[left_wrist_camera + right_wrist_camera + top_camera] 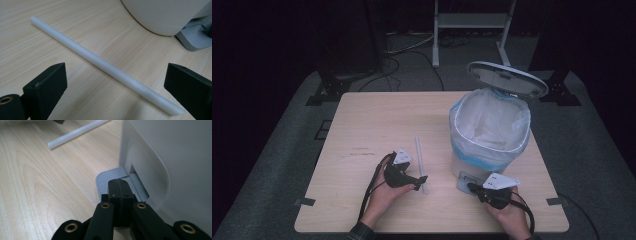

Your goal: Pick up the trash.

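Observation:
A thin white tube lies on the wooden table, left of a white pedal bin. The bin holds a blue-edged liner and its lid stands raised. My left gripper is open at the tube's near end. In the left gripper view the tube runs slantwise between the two spread jaws of that gripper, untouched. My right gripper is shut, its tips resting on the bin's grey pedal at the foot of the bin wall.
The bin's base and pedal sit close to the right of the tube. Bare tabletop lies to the left and at the back. Beyond the table's far edge, a white stand and cables rest on the dark floor.

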